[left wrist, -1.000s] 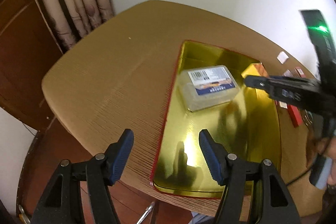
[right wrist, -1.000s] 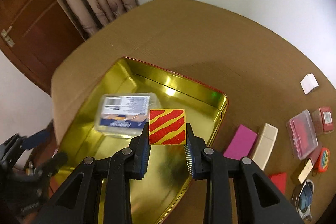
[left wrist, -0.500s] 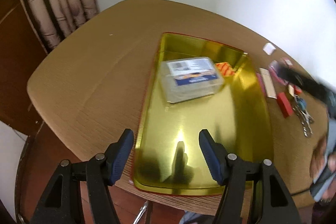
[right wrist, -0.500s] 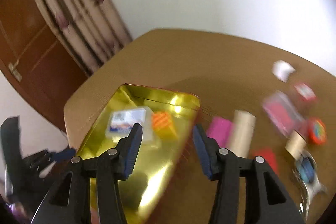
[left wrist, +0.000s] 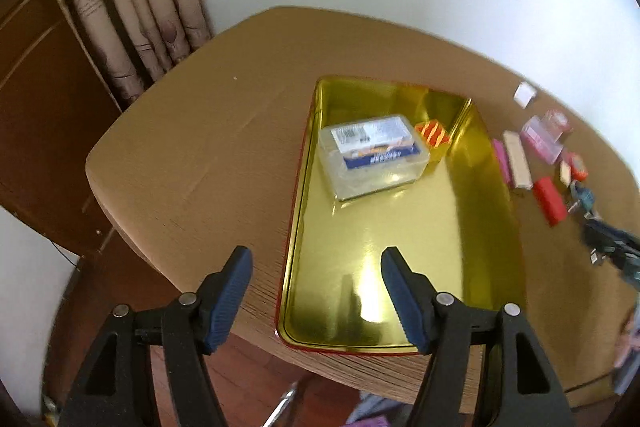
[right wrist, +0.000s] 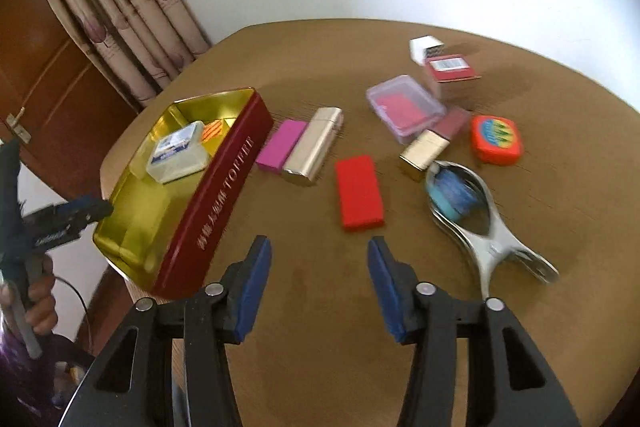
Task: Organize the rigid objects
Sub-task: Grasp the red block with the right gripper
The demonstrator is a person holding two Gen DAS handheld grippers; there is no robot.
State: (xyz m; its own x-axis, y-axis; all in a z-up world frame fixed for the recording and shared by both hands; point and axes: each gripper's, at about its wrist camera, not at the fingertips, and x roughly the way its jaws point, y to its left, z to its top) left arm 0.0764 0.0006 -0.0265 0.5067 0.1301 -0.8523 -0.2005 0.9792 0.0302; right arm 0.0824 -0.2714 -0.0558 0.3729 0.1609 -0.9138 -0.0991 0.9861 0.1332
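Right wrist view, glossy gold tin (right wrist: 216, 183), clear plastic box (right wrist: 178, 153), both grippers' jaws spread, empty.

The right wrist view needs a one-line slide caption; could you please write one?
Open right gripper above the table, facing a red block and other loose items beside the gold tin.

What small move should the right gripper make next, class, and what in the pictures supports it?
Probably lower the open, empty right gripper onto the red block, which lies flat on the table just ahead of its fingers. The gold tin holds only a clear plastic box and a striped block.
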